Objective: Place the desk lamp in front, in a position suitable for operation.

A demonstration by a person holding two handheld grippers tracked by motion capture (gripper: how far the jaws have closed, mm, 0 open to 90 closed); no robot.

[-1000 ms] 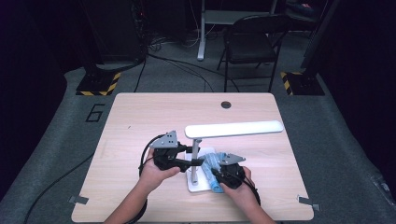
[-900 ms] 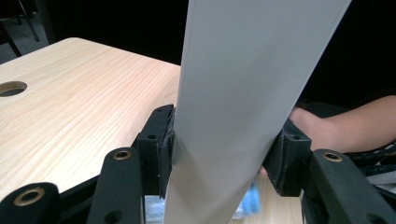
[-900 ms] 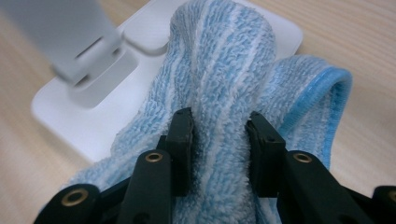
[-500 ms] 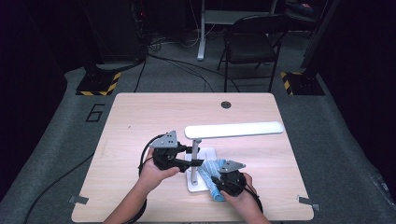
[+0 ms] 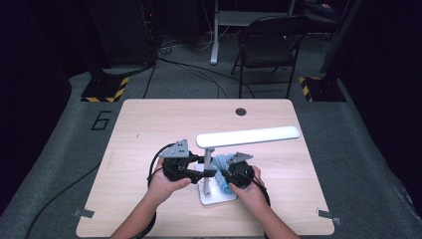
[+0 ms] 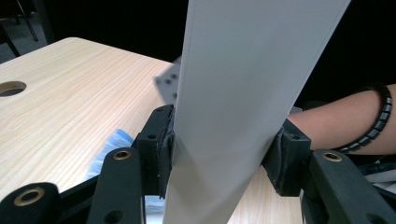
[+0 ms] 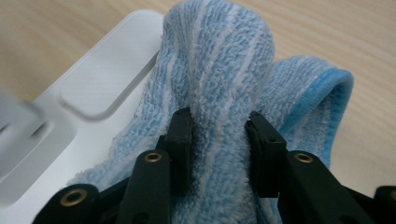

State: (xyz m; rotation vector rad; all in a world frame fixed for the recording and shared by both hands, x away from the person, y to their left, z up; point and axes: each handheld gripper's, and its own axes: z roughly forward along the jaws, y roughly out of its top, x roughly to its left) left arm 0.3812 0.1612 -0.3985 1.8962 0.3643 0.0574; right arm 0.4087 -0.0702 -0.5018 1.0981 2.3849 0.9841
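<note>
Left hand-held gripper (image 6: 219, 158) clamps one lamp (image 6: 243, 93); right hand-held gripper (image 7: 217, 144) pinches one cloth (image 7: 224, 70)

One lamp (image 5: 247, 137) stands near the desk's (image 5: 149, 119) front edge, with one post (image 6: 233, 107) and one flat base (image 7: 100, 79). One blue striped cloth (image 7: 224, 93) lies on that base. Two grippers are at work: the left gripper (image 5: 206, 173) clamps the post, the right gripper (image 5: 225, 178) pinches the cloth. Two hands hold them, one on each: left hand (image 5: 166, 181), right hand (image 5: 251, 191). One dark bracelet (image 6: 380, 114) sits on a wrist. One round hole (image 5: 241, 111) is near the desk's far edge. One chair (image 5: 268, 47) stands beyond the desk. Two yellow-and-black striped feet (image 5: 104, 89) rest on the floor, one beyond each far corner, and one painted numeral 6 (image 5: 101, 120) lies off the left edge.
</note>
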